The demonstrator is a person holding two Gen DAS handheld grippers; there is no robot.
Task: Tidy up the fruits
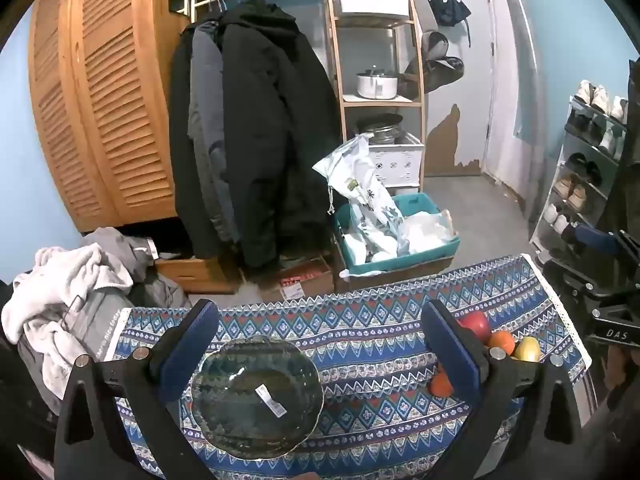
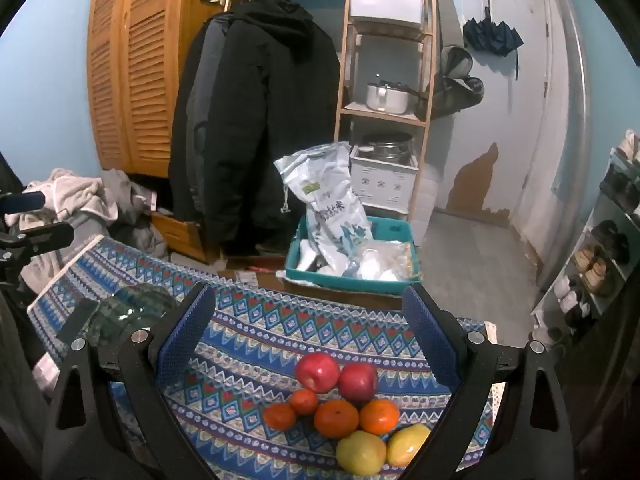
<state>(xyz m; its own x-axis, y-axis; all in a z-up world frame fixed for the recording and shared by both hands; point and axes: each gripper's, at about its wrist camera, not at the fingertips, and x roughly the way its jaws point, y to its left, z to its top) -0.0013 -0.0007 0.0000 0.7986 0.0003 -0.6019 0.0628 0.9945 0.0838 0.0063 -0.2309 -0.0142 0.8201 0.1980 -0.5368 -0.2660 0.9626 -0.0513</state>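
Hovering over the table (image 2: 256, 320), both sets of jaws are spread wide with nothing gripped. Between the left gripper (image 1: 320, 344) jaws, a dark glass plate (image 1: 256, 396) is seen lying flat on the patterned cloth. Under the right gripper (image 2: 308, 332), the fruit is bunched together: two red apples (image 2: 318, 372), four oranges (image 2: 336, 419) and two yellow fruits (image 2: 361, 453), all touching or nearly so. Further back, a teal basket (image 2: 348, 276) of bags is parked on the floor by hanging coats (image 2: 256, 112).
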